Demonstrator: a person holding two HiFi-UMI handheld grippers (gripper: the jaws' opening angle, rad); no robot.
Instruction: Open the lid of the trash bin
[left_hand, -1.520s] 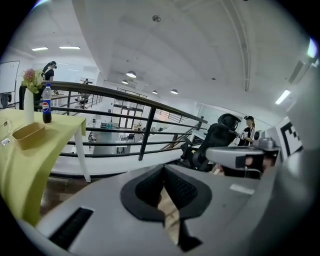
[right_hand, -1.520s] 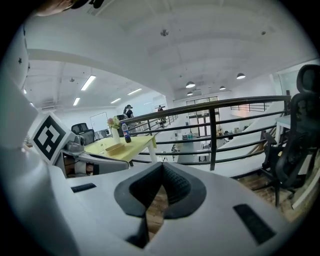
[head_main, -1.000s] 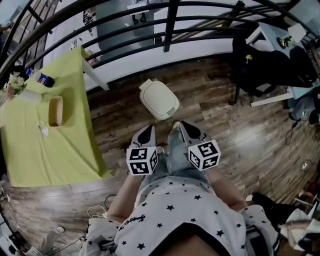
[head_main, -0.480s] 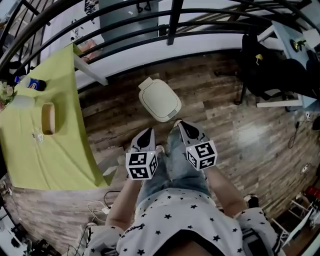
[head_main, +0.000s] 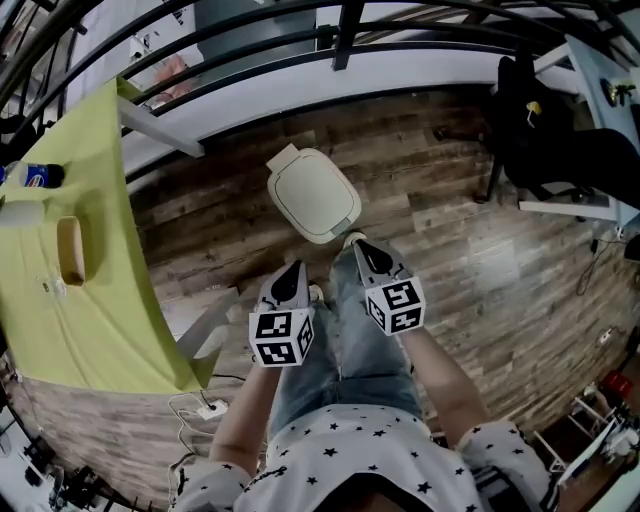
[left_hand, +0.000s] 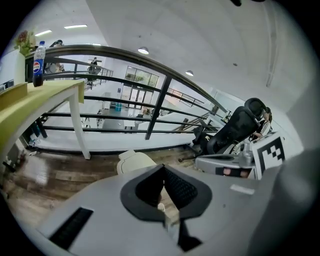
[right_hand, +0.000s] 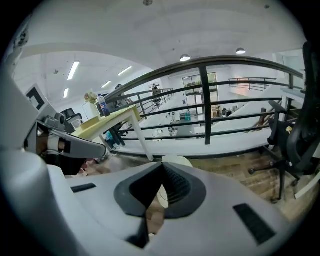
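The trash bin (head_main: 313, 197) is seen standing on the wooden floor (head_main: 450, 250) just ahead of the person's feet, with its pale lid (head_main: 318, 190) lying flat and shut, so the opening is judged not yet begun. The left gripper (head_main: 290, 272) and the right gripper (head_main: 360, 248) are held near the bin's near edge but apart from it. In each gripper view the jaws are seen pressed together at the tips with nothing between them. For the step to be done well, one gripper should be lowered to the near rim of the lid, and the closed tips are probably best slipped under the lip and raised. A small tab (head_main: 283, 157) is seen at the far end; whether it is hinge or catch cannot be told, so the lift should be tried gently. Open floor lies to the right of the bin. On the left, room is bounded by the cloth-covered table (head_main: 80, 260) and its leg (head_main: 160, 133), and beyond by the railing (head_main: 340, 40).
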